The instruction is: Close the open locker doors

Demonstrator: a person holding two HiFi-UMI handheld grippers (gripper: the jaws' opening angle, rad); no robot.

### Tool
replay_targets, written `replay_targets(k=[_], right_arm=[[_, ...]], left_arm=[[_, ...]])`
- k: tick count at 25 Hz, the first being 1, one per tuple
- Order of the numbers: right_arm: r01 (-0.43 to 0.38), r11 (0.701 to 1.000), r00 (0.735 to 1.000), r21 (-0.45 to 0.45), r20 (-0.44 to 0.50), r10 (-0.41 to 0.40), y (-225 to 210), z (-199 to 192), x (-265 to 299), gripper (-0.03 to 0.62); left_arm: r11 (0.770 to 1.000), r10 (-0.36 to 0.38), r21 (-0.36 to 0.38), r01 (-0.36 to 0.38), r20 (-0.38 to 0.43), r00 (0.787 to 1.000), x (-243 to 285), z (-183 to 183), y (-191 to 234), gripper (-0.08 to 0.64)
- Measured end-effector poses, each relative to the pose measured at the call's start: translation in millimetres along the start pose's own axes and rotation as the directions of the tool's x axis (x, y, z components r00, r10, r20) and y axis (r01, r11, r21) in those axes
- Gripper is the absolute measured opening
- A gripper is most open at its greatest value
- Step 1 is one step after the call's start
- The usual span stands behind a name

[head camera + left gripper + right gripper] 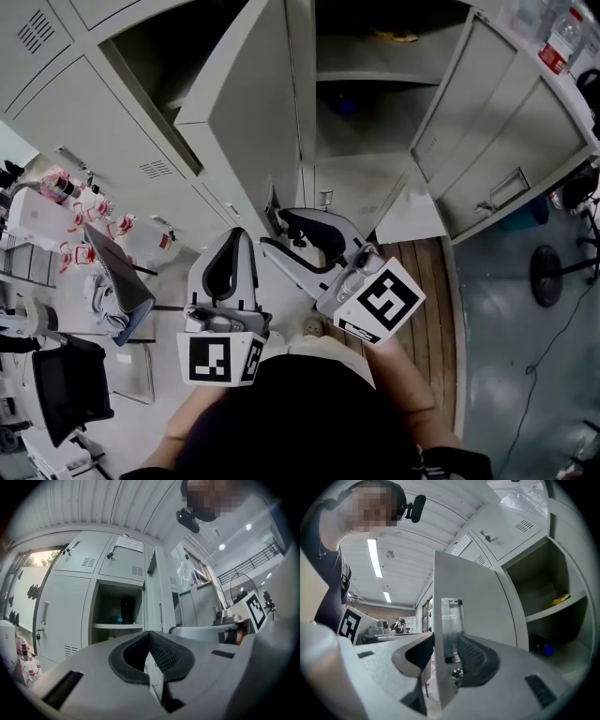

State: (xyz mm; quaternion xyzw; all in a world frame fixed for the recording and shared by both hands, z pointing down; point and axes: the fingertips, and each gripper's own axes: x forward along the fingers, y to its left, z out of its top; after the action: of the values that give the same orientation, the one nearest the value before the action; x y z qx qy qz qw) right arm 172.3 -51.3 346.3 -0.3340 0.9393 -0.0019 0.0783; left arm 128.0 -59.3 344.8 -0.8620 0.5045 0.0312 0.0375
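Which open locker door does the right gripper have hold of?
The left open door: its edge is clamped between the jaws of the right gripper. The right open door hangs free, untouched.

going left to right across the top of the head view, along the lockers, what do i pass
closed lockers → left open door → open compartment with its shelf → right open door
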Motion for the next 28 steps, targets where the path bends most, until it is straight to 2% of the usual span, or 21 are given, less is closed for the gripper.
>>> replay_targets(k=[8,12,18,28], right_arm=[[-0.004,1.000,1.000,-0.028,-0.010,0.003,7,-5,30,0.155],[-0.004,0.999,1.000,-0.041,-0.010,0.004,13,-6,44,0.132],[0.014,0.998,0.999,-0.068,-0.029,-0.016,18,-8,68,0.115],[0.094,0.992,0.995,-0.085,-0.037,-0.097,20,-13,106,0.110]], left_arm=[[0.998,0.063,-0.012,-0.063,-0.010,0.998,-7,-4,30,0.000],[0.997,0.075,-0.023,-0.075,-0.010,0.997,-10,-6,43,0.000],[0.996,0.073,-0.041,-0.074,-0.005,0.997,-4,-8,69,0.000],[0.999,0.035,-0.009,-0.035,-0.012,0.999,2,-10,119,0.000]])
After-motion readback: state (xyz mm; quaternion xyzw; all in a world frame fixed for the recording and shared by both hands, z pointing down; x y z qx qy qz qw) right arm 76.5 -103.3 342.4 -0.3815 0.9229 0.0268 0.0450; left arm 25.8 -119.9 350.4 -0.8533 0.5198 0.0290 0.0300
